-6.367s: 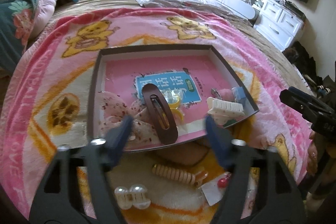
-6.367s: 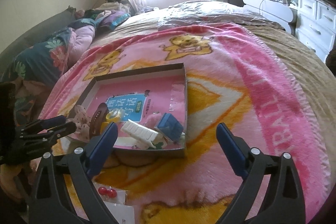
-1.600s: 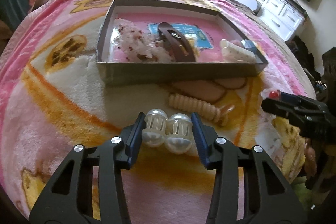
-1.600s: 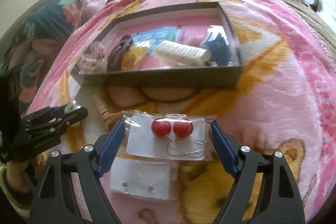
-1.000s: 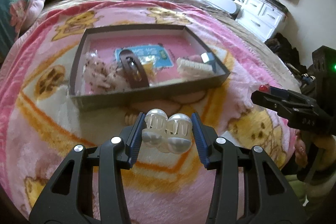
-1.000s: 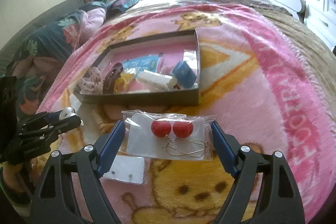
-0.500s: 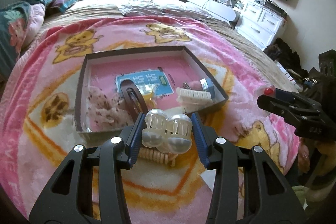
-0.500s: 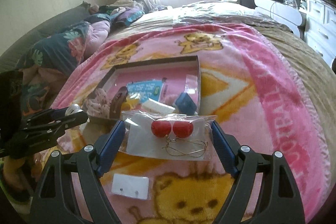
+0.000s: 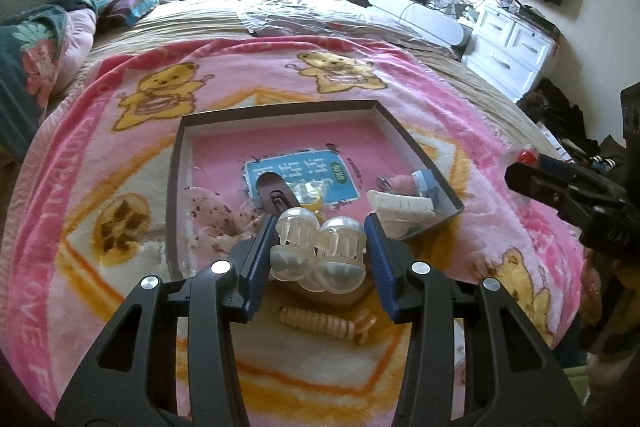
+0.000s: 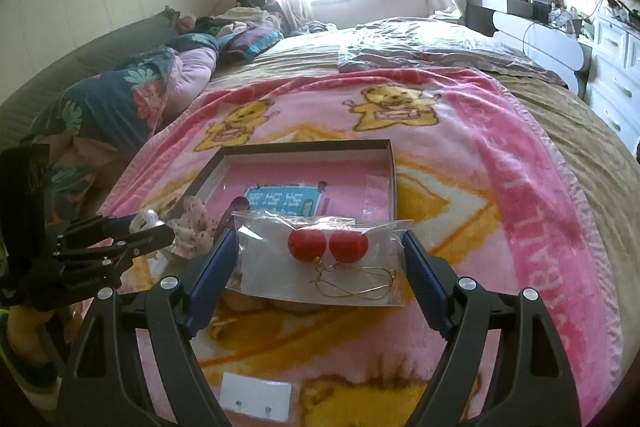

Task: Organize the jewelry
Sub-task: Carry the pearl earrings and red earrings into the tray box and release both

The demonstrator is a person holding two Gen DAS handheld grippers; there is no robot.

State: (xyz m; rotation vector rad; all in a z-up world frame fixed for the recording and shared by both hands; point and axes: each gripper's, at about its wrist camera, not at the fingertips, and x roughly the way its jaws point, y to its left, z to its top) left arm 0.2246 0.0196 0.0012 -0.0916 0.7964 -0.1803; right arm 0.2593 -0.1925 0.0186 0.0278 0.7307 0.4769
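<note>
My left gripper (image 9: 318, 251) is shut on a pair of clear domed hair clips (image 9: 318, 247), held above the near edge of the dark shallow box (image 9: 176, 167). My right gripper (image 10: 320, 259) is shut on a clear bag with two red ball earrings (image 10: 328, 247), also lifted in front of the box (image 10: 390, 163). The box has a pink floor and holds a brown hair clip (image 9: 276, 193), a speckled scrunchie (image 9: 212, 211), a white comb clip (image 9: 400, 205) and a blue item (image 9: 430, 183). The right gripper shows at the right edge of the left wrist view (image 9: 520, 171); the left gripper shows at the left of the right wrist view (image 10: 152, 231).
A cream spiral hair tie (image 9: 320, 321) lies on the pink bear blanket (image 9: 100, 155) below my left gripper. A white earring card (image 10: 256, 397) lies on the blanket near my right gripper. Pillows lie far left, a white dresser (image 9: 512, 47) far right.
Both grippers have risen with their loads and drawn closer over the box's near edge. The box now sits lower behind the held items; the spiral hair tie and the card stay on the blanket.
</note>
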